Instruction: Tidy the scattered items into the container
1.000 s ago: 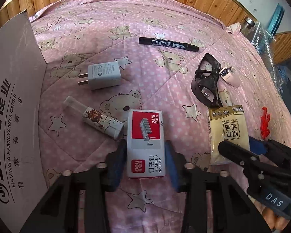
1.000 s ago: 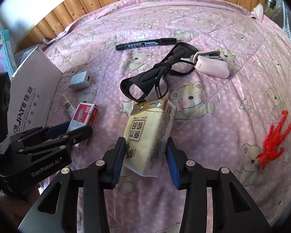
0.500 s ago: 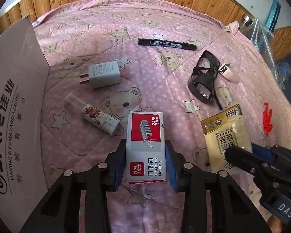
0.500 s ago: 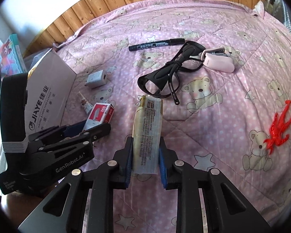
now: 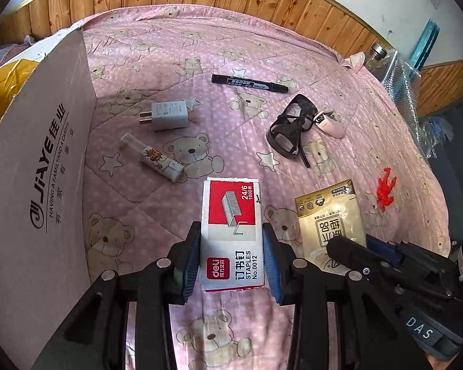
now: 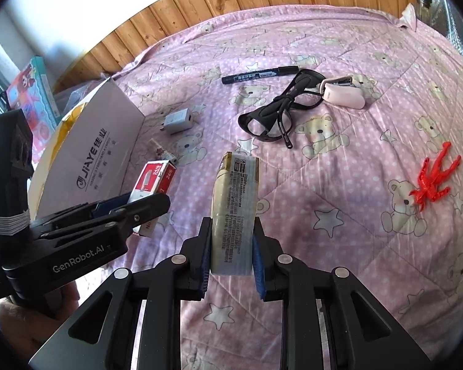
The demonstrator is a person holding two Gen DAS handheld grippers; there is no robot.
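- Left gripper (image 5: pixel 231 256): we hold the red-and-white cardboard staple box (image 5: pixel 233 234) clamped between both pads, long axis pointing up-frame.
- Right gripper (image 6: pixel 230 257): we grip the beige-gold tissue pack (image 6: pixel 235 212) on edge.
- White cardboard box container (image 5: pixel 37 185): fills the frame's left; the left gripper looks nearer it.

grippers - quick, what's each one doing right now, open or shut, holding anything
Left gripper: closed on the staples box.
Right gripper: closed on the tissue pack, gripped by its flat faces, edge up.
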